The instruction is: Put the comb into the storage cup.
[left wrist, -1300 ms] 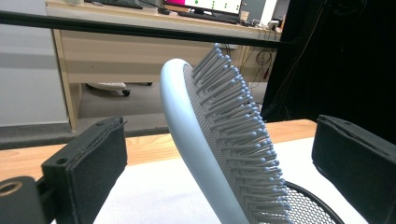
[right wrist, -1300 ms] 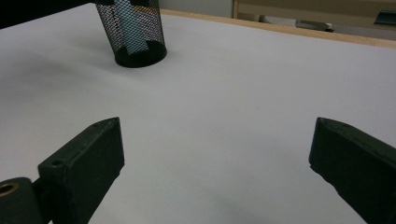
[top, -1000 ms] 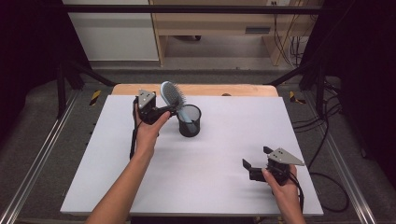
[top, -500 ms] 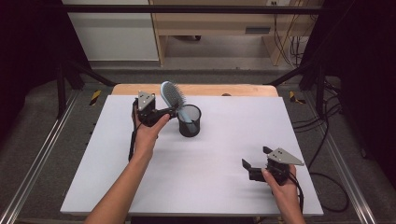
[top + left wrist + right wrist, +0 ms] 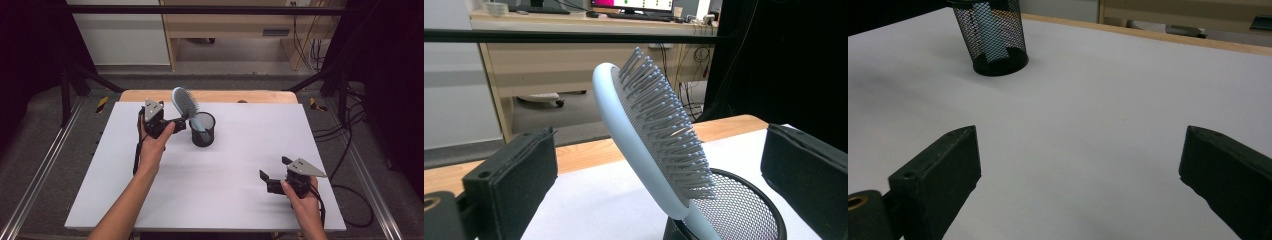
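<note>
Pale blue hairbrush [image 5: 644,145] with grey bristles and a dotted grey pad; black wire-mesh cup [image 5: 202,129] in a fine grid pattern; black grippers, left [image 5: 176,123] and right [image 5: 272,172], topped with grey plates; plain white table [image 5: 225,165] edged in light wood.

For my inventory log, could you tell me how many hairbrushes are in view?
1. The hairbrush stands handle-down in the mesh cup, leaning toward the open left gripper. Nothing else seems to be in the cup.
</note>
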